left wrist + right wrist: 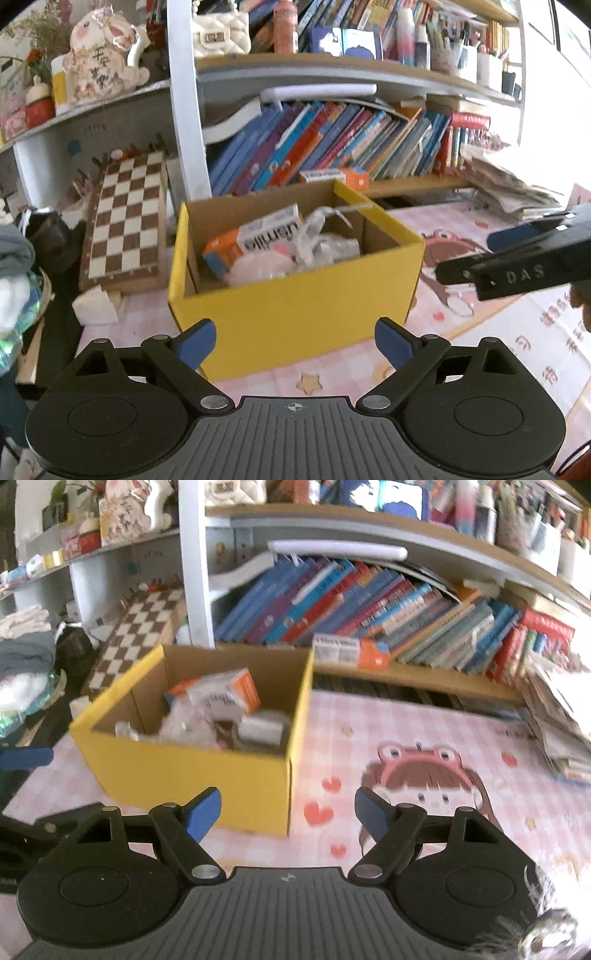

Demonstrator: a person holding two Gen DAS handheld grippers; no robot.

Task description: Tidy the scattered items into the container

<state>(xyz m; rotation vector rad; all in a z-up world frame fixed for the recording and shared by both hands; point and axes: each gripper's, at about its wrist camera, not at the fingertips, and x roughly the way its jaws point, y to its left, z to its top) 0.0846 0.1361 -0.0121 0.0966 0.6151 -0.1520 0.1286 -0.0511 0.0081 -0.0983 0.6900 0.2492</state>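
One yellow box (295,295) on pink cartoon mat (498,350), both grippers empty and spread wide.

Left gripper (295,345) hovering just in front of box's near wall, blue pads far apart, nothing between them. Right gripper (288,814) same: wide, empty, near box's right front corner, over mat. Box: yellow outside, brown cardboard inside, open top, sitting just in front of bookshelf (369,66). Inside box: one orange-and-white carton (255,236) lying tilted, crumpled clear plastic wrap (321,240) beside it, one pale pink item (258,269) below carton, one small white-grey block (260,729) seen in right view only. Second orange-and-white carton (351,650) outside, on shelf ledge behind box. One chessboard (125,218) leaning left of box.
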